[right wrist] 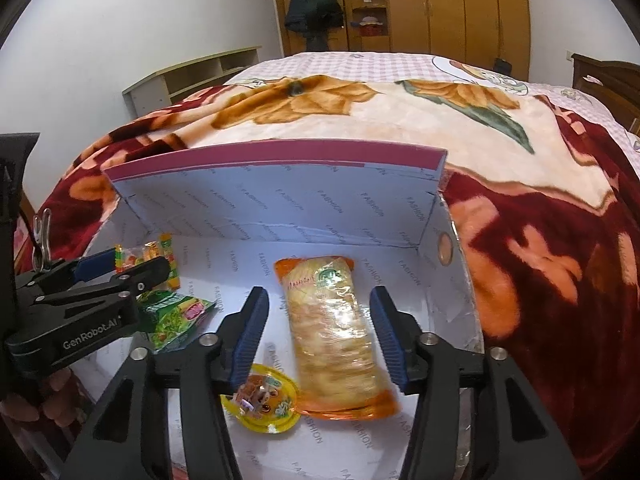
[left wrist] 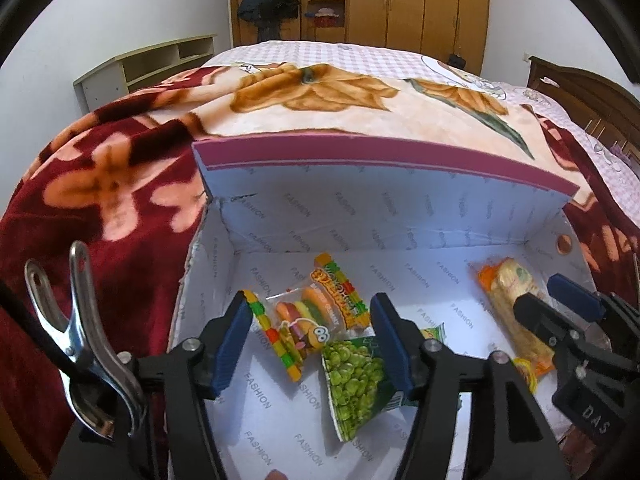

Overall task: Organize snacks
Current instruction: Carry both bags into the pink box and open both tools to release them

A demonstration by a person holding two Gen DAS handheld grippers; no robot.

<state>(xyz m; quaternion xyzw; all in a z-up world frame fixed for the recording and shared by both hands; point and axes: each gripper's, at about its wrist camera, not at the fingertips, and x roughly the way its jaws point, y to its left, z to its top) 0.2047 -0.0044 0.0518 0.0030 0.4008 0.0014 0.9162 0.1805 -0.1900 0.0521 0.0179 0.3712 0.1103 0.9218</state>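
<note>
A floral blanket [left wrist: 120, 184] covers the bed [left wrist: 320, 50] before wooden wardrobes [left wrist: 420, 0].

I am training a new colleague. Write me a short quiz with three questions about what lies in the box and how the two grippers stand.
1. True or false: the box stands on a bare wooden floor.
2. Which snack lies between the fingers of the right gripper? A) the cracker pack B) the green pea bag C) the burger candy bag
3. Fill in: the small round snack beside the cracker pack has a ____ lid.

Key
1. False; it stands on a flowered blanket.
2. A; the jaws stand apart on both sides, not pressing it. The left gripper is open too.
3. Yellow.
</note>
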